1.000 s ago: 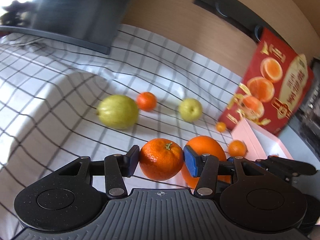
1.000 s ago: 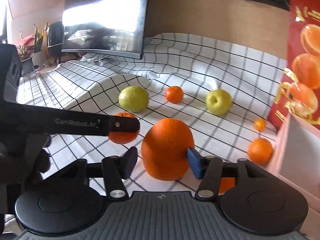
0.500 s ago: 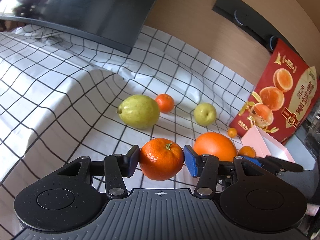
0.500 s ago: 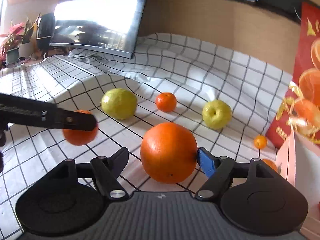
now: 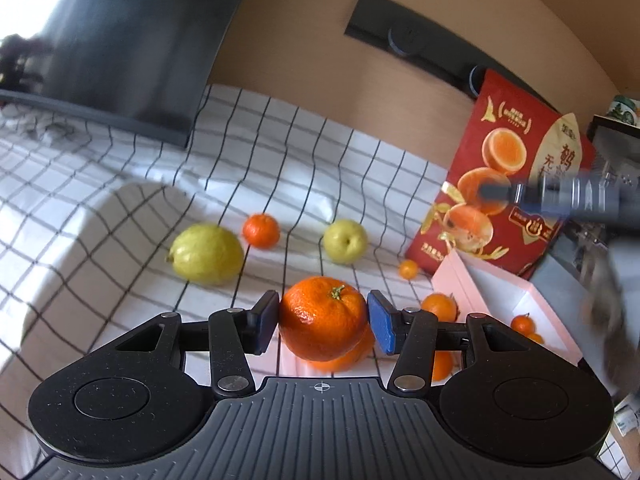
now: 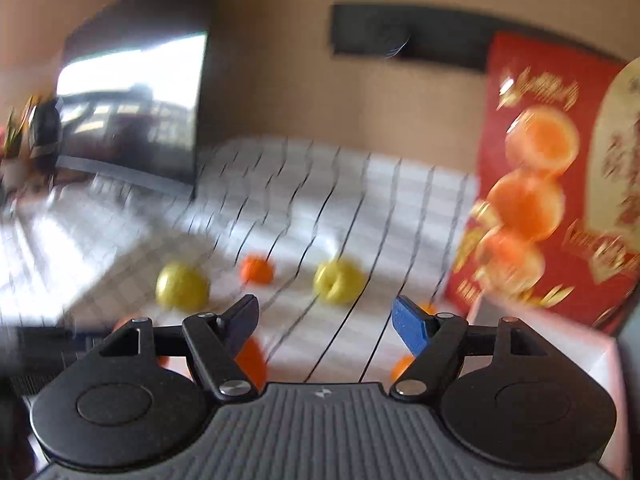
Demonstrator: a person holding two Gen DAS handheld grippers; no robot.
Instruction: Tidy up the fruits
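My left gripper (image 5: 322,318) is shut on a mandarin (image 5: 316,320) with a green stem, held above the checked cloth (image 5: 280,168). A large orange (image 5: 344,362) lies on the cloth just under it, mostly hidden. My right gripper (image 6: 326,322) is open with nothing between its blue pads; its view is blurred by motion. In that view the large orange (image 6: 252,360) shows low behind the left finger. From the left wrist camera the right gripper (image 5: 560,196) is a blurred bar at the right, above the pink box (image 5: 460,276).
A yellow-green lemon (image 5: 206,254), a small mandarin (image 5: 261,231), a yellow apple (image 5: 345,241) and a kumquat (image 5: 408,269) lie farther back on the cloth. Small oranges (image 5: 522,324) sit in the pink box. A red fruit carton (image 5: 516,184) stands behind; a monitor (image 5: 120,40) at back left.
My right gripper opened, let go of the large orange and rose away from it; the orange now rests on the cloth. The left gripper lifted a little with the mandarin still in it.
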